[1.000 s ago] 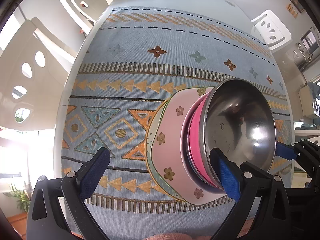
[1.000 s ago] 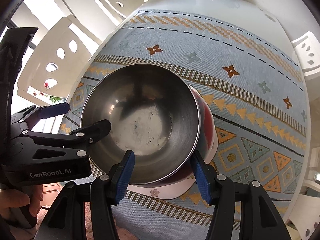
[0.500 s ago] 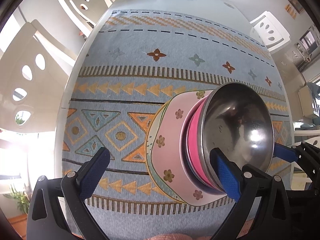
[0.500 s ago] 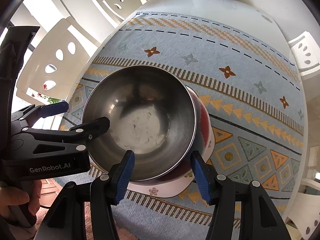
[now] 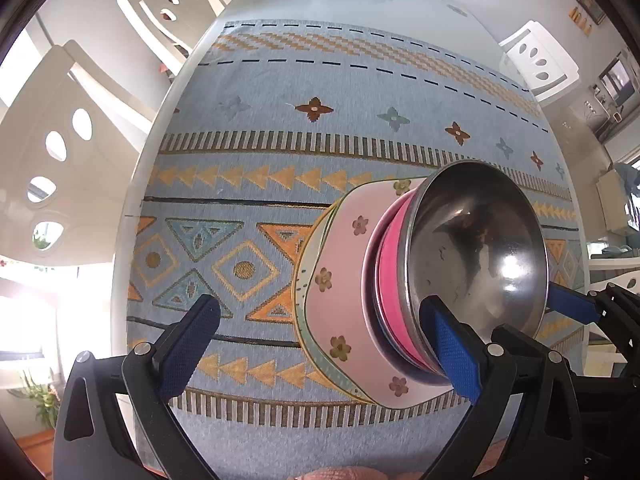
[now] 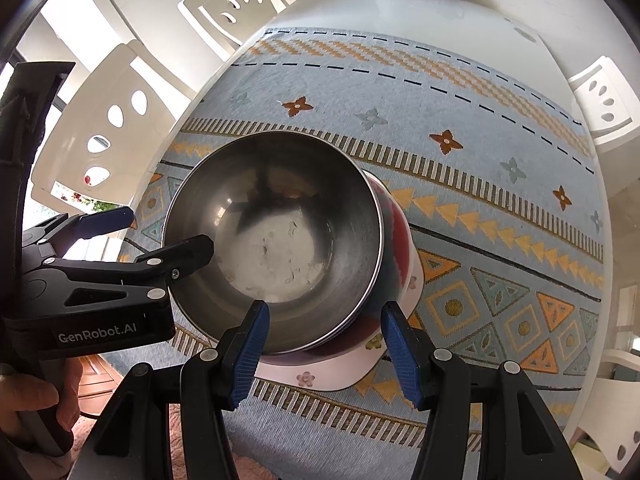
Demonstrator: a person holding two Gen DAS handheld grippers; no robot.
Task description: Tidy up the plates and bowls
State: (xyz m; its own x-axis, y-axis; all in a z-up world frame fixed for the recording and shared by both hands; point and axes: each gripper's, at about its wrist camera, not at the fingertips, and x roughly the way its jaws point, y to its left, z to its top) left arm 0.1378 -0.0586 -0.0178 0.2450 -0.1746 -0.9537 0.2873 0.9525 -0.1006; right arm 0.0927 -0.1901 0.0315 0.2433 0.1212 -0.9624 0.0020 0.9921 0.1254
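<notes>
Right wrist view shows the round stainless steel bowl (image 6: 276, 240) nested in a pink bowl (image 5: 394, 280) on the pale pink flowered square plate (image 5: 344, 264), on the patterned tabletop (image 6: 460, 80). Right tool (image 6: 324, 348) straddles the near rim, pads apart, not gripping. Left tool (image 5: 320, 344) stands wide apart beside it. Stacking looks done; next comes lifting both tools clear without tipping the stack.

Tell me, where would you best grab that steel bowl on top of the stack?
By its thin rim, I'd say. The steel bowl sits nested upright on the pink bowl and plate, so its walls are partly sunk in; come from above with one finger inside, one outside the near rim.
</notes>
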